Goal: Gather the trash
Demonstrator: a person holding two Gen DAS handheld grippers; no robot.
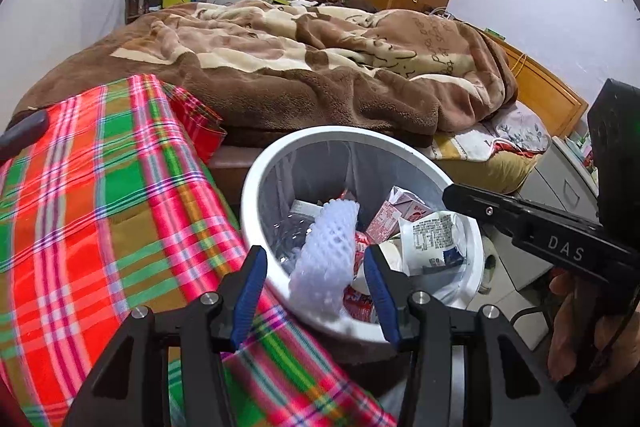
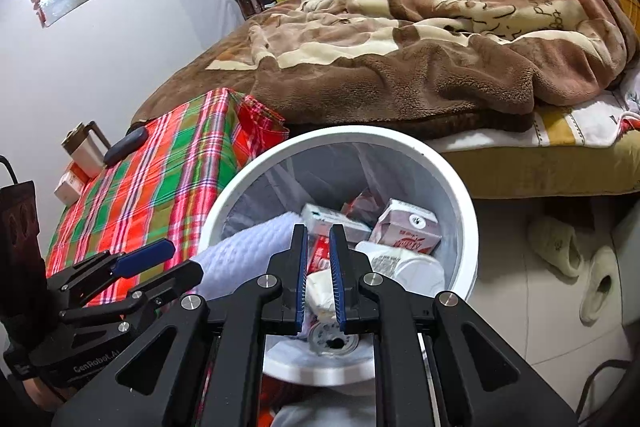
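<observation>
A white round bin (image 1: 256,187) (image 2: 400,139) with a thin liner stands beside the bed, holding milk cartons (image 2: 408,227), a white cup (image 1: 432,235) and other packaging. A white foam net sleeve (image 1: 324,255) (image 2: 248,247) lies blurred over the bin's near rim, tilted into it. My left gripper (image 1: 315,250) (image 2: 186,261) hovers over that rim, open. The sleeve sits between its blue pads (image 1: 250,291) with gaps on both sides. Over the bin's middle my right gripper (image 2: 318,229) (image 1: 450,193) is shut with nothing in it.
A plaid-covered table (image 1: 100,207) (image 2: 160,179) is left of the bin, with a dark object (image 2: 126,146) and a mug (image 2: 86,147) on it. The bed with a brown blanket (image 1: 300,67) is behind. Slippers (image 2: 560,247) lie on the tiled floor to the right. A hand (image 1: 580,327) holds the right gripper.
</observation>
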